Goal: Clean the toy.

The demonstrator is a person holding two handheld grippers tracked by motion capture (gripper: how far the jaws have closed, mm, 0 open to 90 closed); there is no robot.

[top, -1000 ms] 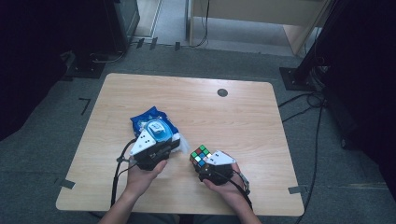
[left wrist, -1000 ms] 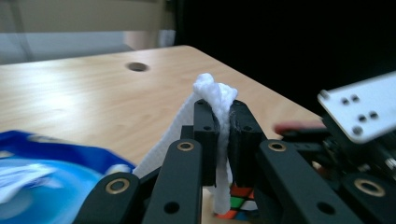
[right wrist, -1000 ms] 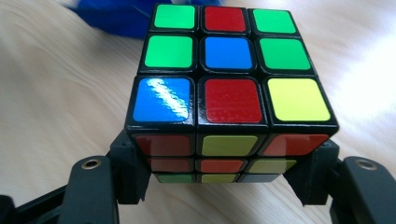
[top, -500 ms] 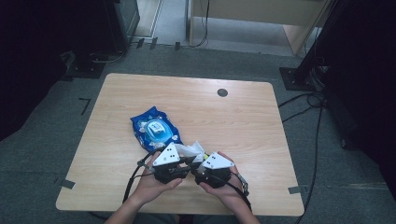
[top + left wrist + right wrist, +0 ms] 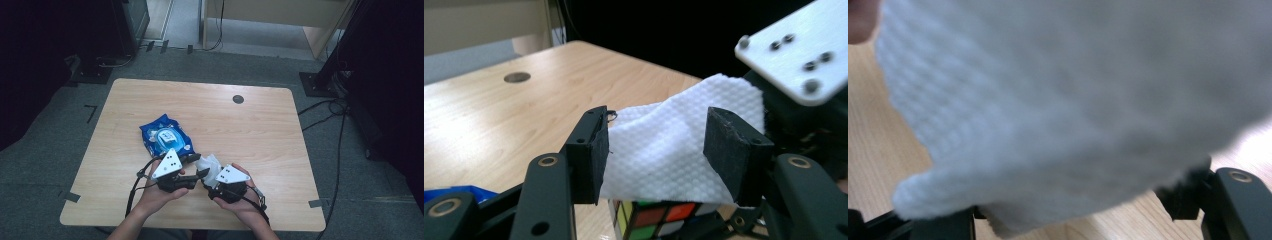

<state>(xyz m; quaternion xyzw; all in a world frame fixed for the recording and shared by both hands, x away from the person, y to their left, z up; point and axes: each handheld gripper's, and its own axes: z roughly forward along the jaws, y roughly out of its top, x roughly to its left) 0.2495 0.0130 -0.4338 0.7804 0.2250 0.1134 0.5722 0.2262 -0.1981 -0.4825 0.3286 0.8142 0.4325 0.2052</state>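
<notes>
A white wet wipe lies draped over a Rubik's cube, whose coloured tiles peek out under the wipe. My left gripper points at it from the left. Its jaws have just been opening and now stand apart on either side of the wipe without pressing it, as the left gripper view shows. My right gripper holds the cube from the right, shut on it. In the right gripper view the wipe hangs close in front of the lens and hides the cube.
A blue pack of wet wipes lies on the wooden table just behind the left gripper. A round cable hole sits near the far edge. Cables and stands lie on the floor around the table.
The left gripper moved right from the blue pack to the right gripper, carrying a white wipe. The wipe now covers the cube, and the left jaws have opened.
</notes>
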